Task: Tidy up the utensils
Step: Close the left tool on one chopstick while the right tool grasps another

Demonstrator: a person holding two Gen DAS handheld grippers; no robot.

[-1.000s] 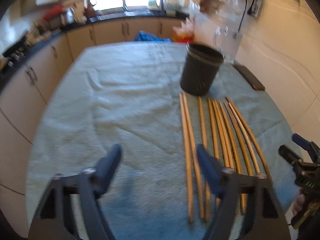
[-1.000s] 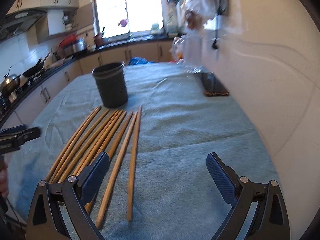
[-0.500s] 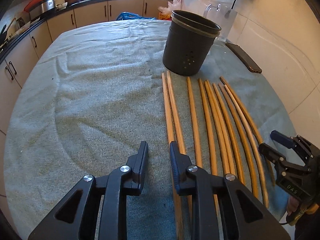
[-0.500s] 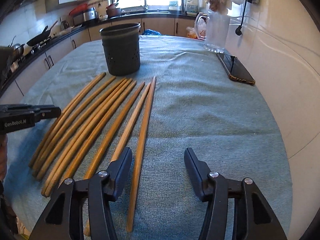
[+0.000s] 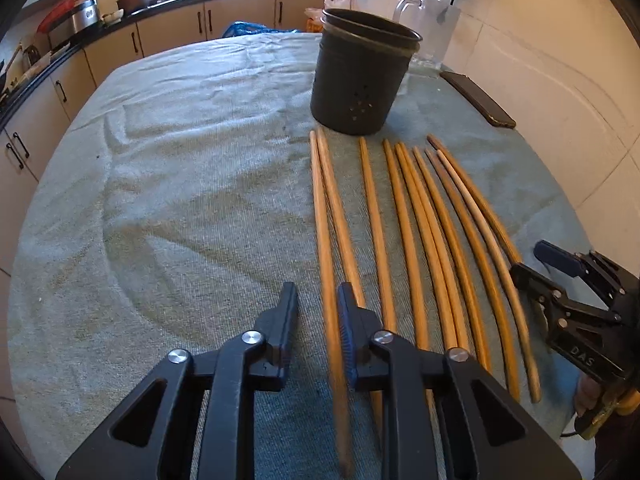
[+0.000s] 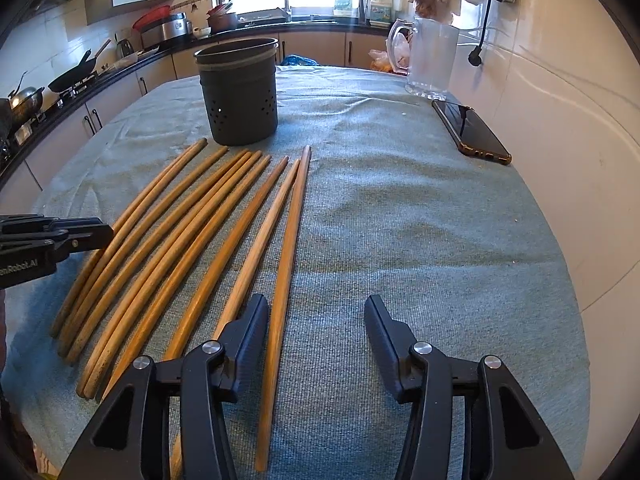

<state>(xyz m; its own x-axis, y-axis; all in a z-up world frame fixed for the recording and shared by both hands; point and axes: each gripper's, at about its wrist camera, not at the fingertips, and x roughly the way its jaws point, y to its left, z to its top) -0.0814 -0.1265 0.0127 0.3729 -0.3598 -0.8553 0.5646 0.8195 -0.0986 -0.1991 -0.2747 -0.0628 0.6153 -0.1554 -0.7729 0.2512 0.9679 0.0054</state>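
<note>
Several long wooden chopsticks (image 5: 404,220) lie side by side on the teal cloth (image 5: 180,200), their far tips near a dark perforated utensil holder (image 5: 360,80). My left gripper (image 5: 316,292) hovers low over the leftmost chopstick (image 5: 326,240); its jaws are closing, with that stick between them beside the right pad and not pinched. My right gripper (image 6: 316,304) stands half open over the row's other end. The outermost chopstick (image 6: 286,264) runs between its fingers, close to the left finger (image 6: 250,328). The holder (image 6: 240,96) is upright.
A dark phone (image 6: 472,132) lies on the cloth by the tiled wall on the right, with a clear glass jug (image 6: 430,60) behind it. Kitchen counters and cabinets ring the table. Each gripper shows in the other's view: right gripper (image 5: 528,260), left gripper (image 6: 100,230).
Both grippers have sunk toward the chopsticks. The left jaws went from wide to a narrow gap around the leftmost stick. The right jaws narrowed from wide to about half.
</note>
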